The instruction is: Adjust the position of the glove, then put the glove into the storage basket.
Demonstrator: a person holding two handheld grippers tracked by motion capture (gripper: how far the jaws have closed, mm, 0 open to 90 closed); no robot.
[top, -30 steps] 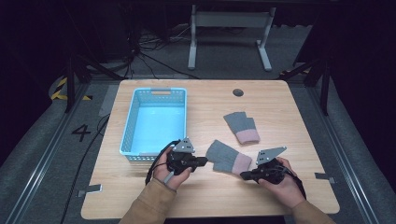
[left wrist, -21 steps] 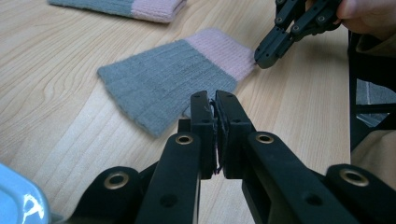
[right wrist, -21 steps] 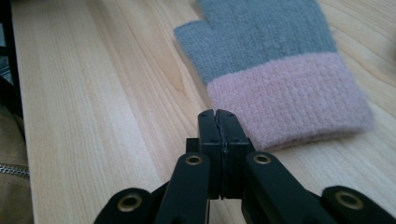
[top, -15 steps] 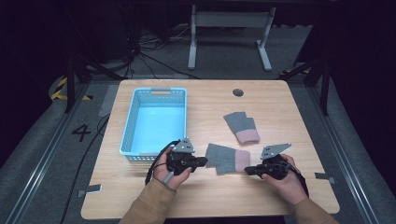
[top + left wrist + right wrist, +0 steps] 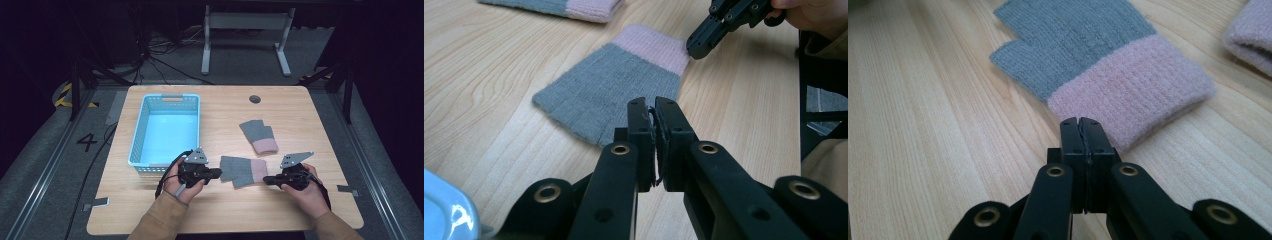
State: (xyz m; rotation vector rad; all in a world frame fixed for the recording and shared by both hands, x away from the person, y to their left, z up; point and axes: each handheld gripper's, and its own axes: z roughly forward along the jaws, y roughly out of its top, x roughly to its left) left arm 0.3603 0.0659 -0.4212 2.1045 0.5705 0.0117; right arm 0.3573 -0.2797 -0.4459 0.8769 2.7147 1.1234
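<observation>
Both my grippers, left gripper (image 5: pixel 216 173) and right gripper (image 5: pixel 267 180), sit closed and empty beside the grey knitted glove with pink cuff (image 5: pixel 243 169), so I judge each should open wide before pinching its edges.

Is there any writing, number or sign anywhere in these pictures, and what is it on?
"4": a dark numeral on the grey floor left of the table.
Yellow-and-black hazard stripes, a warning mark without words, on the floor farther back.
Nothing readable on the basket, the gloves or either gripper.
</observation>
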